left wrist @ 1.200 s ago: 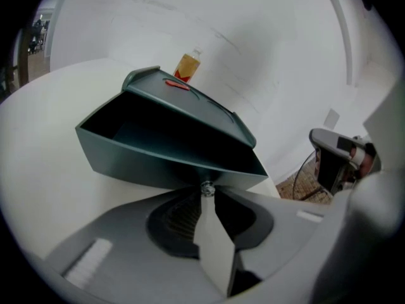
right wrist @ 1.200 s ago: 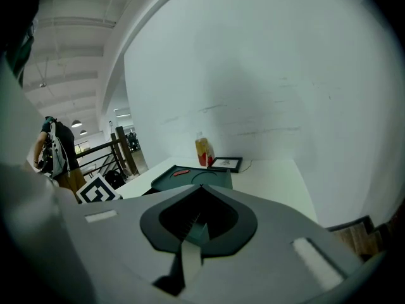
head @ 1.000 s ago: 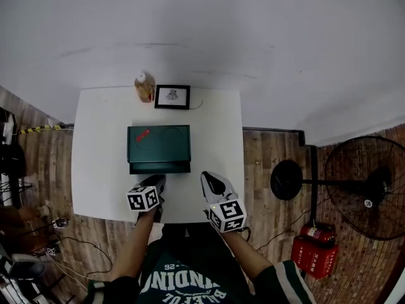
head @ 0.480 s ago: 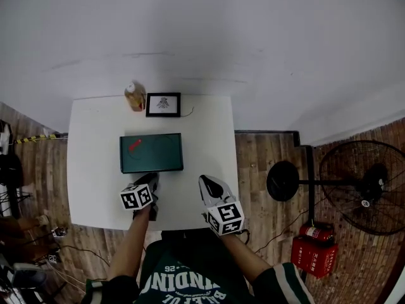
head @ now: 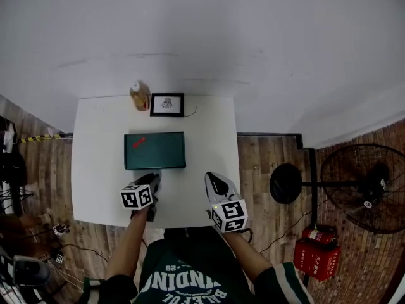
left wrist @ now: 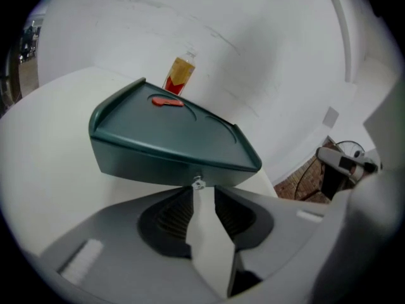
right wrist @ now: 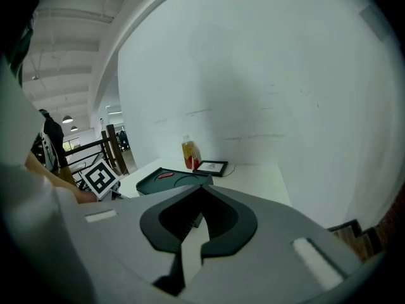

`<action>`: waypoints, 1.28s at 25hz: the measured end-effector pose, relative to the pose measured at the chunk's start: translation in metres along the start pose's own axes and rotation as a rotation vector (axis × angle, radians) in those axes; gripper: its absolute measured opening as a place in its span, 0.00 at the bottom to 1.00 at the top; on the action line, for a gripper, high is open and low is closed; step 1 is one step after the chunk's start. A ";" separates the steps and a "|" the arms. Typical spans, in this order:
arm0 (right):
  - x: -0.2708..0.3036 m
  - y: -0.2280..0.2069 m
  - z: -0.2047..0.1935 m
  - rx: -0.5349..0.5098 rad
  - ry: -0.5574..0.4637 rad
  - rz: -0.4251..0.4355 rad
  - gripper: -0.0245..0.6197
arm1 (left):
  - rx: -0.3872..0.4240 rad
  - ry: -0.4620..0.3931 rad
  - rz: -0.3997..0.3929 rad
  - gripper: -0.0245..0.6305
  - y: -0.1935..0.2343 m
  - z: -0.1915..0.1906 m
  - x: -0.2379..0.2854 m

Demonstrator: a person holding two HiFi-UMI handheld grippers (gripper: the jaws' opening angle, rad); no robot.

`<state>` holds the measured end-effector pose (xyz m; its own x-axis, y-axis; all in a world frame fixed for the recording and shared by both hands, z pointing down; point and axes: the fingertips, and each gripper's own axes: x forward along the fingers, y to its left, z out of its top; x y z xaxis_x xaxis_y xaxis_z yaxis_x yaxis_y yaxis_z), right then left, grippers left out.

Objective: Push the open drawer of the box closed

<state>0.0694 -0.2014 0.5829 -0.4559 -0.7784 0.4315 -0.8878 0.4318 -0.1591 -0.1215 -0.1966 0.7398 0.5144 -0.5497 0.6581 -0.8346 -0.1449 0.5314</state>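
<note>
In the head view a dark green box [head: 155, 151] sits mid-table, its drawer flush with the front face. A small red item [head: 138, 142] lies on its lid. My left gripper [head: 154, 177] is right at the box's front. In the left gripper view its jaws [left wrist: 202, 189] stand slightly apart, open, with the drawer's small metal knob [left wrist: 198, 183] just at their tips and nothing between them. My right gripper [head: 212, 177] hovers over the table to the right of the box, touching nothing. In the right gripper view its tips [right wrist: 201, 189] meet, so it is shut and empty.
The white table [head: 209, 144] carries a yellow bottle [head: 140, 96] and a small framed picture [head: 167, 104] at its far edge, against the wall. On the wooden floor to the right stand a fan [head: 366, 189] and a red fire extinguisher [head: 316, 254].
The drawer, which stuck out of the box front a second ago, now sits flush. My left gripper has stayed at the box front. The right gripper has hardly moved.
</note>
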 end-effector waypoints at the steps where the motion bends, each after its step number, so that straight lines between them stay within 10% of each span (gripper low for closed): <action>1: -0.001 0.001 0.003 -0.001 -0.009 0.002 0.04 | 0.000 -0.014 -0.004 0.22 -0.003 0.003 -0.006; 8: -0.007 0.016 0.025 -0.024 -0.076 0.028 0.04 | 0.181 -0.153 -0.027 0.20 -0.042 0.050 -0.058; 15: -0.012 0.033 0.053 -0.066 -0.137 0.058 0.04 | 0.545 -0.298 -0.005 0.13 -0.091 0.095 -0.113; 32: -0.027 0.049 0.077 -0.094 -0.198 0.085 0.04 | 0.619 -0.477 -0.006 0.12 -0.109 0.117 -0.174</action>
<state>0.0336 -0.1946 0.4950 -0.5408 -0.8073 0.2361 -0.8399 0.5334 -0.1000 -0.1433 -0.1812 0.5046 0.4959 -0.8216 0.2812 -0.8623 -0.5041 0.0478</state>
